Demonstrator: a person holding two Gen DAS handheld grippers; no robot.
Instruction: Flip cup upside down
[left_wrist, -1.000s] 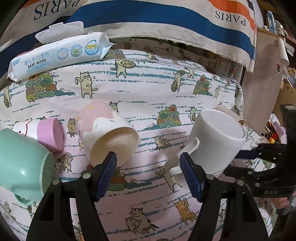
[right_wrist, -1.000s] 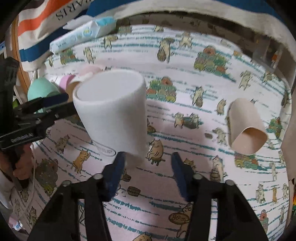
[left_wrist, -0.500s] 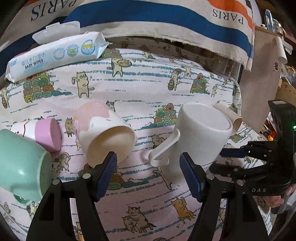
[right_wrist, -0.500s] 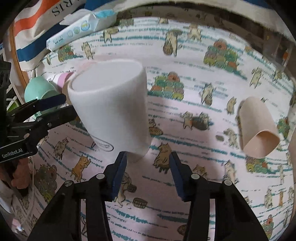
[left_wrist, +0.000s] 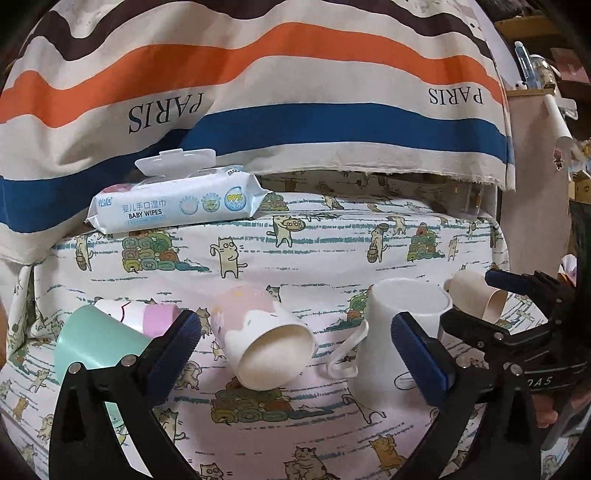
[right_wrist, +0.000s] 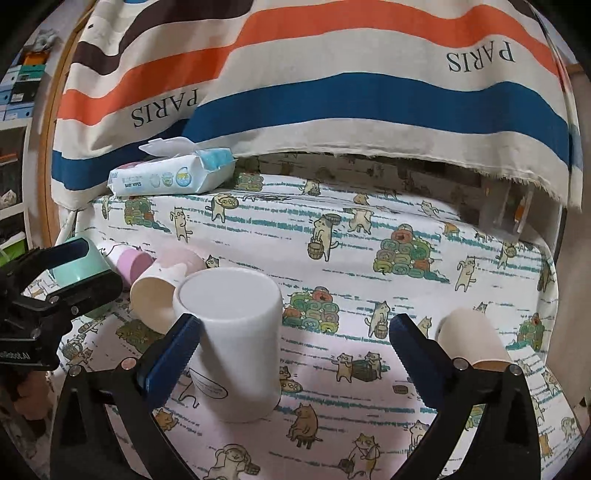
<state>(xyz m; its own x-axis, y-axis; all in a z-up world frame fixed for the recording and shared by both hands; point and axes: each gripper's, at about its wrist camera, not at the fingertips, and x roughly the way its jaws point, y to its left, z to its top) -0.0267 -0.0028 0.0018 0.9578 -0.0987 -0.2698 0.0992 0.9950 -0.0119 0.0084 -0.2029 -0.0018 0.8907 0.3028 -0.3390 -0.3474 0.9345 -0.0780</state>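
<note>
Since half a second ago the white mug (right_wrist: 236, 343) has come down from its tilt and now stands base-up on the cat-print cloth (right_wrist: 369, 258), and the right gripper (right_wrist: 295, 350) has spread wide and let it go. Its fingers (right_wrist: 173, 350) are far apart and hold nothing; the left one sits just beside the mug's wall, though contact cannot be told.

The left gripper (left_wrist: 295, 354) is also wide open and empty, held to the left of the mug, whose handle (left_wrist: 345, 350) points toward it. The pink-and-white cup (left_wrist: 262, 339) lies on its side just left of the mug, the mint cup (left_wrist: 94, 345) and a pink-capped cup (left_wrist: 147, 314) farther left, a beige cup (right_wrist: 471, 339) well to the mug's right, and the baby wipes (left_wrist: 173, 205) behind.

By the look of it, the flip is done and release is the step in hand. The next move calls for backing the right gripper straight away, without nudging the mug's wall.
</note>
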